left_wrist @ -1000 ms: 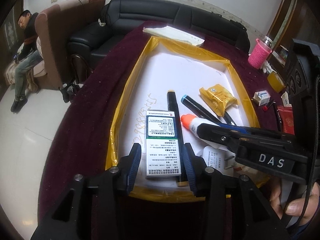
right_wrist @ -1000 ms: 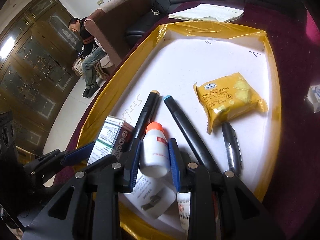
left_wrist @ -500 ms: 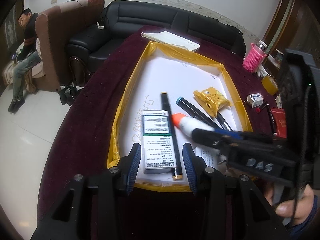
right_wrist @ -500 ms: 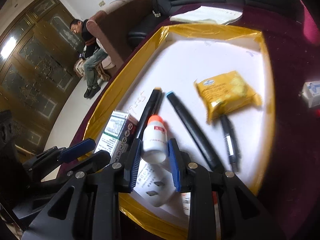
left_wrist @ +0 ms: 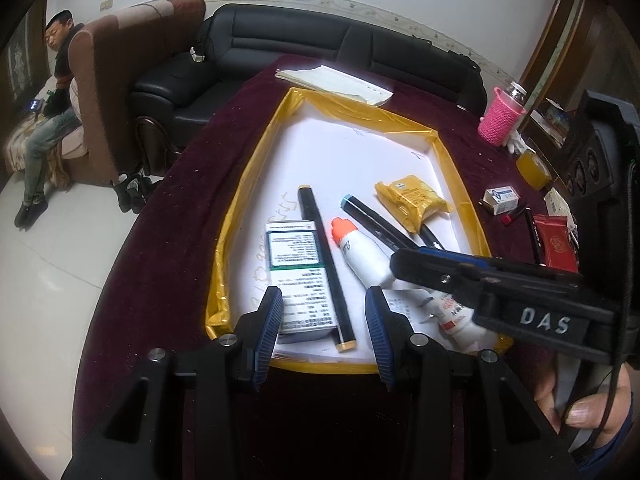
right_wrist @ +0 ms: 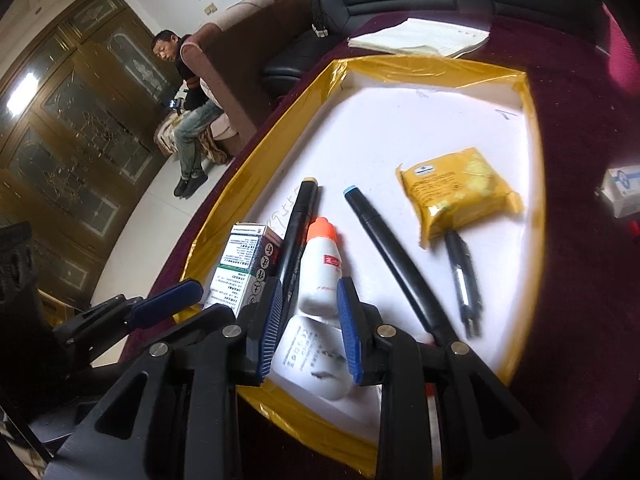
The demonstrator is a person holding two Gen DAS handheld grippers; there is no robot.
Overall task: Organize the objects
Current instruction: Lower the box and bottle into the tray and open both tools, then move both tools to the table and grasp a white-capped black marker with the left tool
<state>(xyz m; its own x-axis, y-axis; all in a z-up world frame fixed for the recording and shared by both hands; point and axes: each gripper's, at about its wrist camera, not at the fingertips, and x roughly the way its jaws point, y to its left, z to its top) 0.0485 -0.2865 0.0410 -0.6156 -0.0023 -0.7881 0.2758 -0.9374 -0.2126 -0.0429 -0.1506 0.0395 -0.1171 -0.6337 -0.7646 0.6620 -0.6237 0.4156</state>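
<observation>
since a second ago both grippers have drawn back toward the near edge of the yellow-rimmed tray (left_wrist: pixel 256 184), so the things inside sit further from the fingers. the right gripper (right_wrist: pixel 310 318) has slid back along the white glue bottle (right_wrist: pixel 322 268): its blue pads now flank only the bottle's base, with what looks like a sliver of gap on each side, though the angle makes contact hard to rule out, so it reads as narrowly parted and not clamped. the left gripper (left_wrist: pixel 324 332) stands wide apart, holding nothing, with the near end of the green-and-white medicine box (left_wrist: pixel 298 276) and the black marker with the tan cap (left_wrist: pixel 326 272) lying between its fingers.

the bottle lies on the tray floor, orange cap pointing away, between that marker and the blue-capped marker (left_wrist: pixel 376 226); the yellow cracker packet (left_wrist: pixel 410 198) and a pen (right_wrist: pixel 462 276) lie to the right.

this looks like the release after laying the bottle into the row, or a moment of lining up. next, the right gripper needs to clear the bottle without nudging it, then pick the next stray, likely the packet or pen
</observation>
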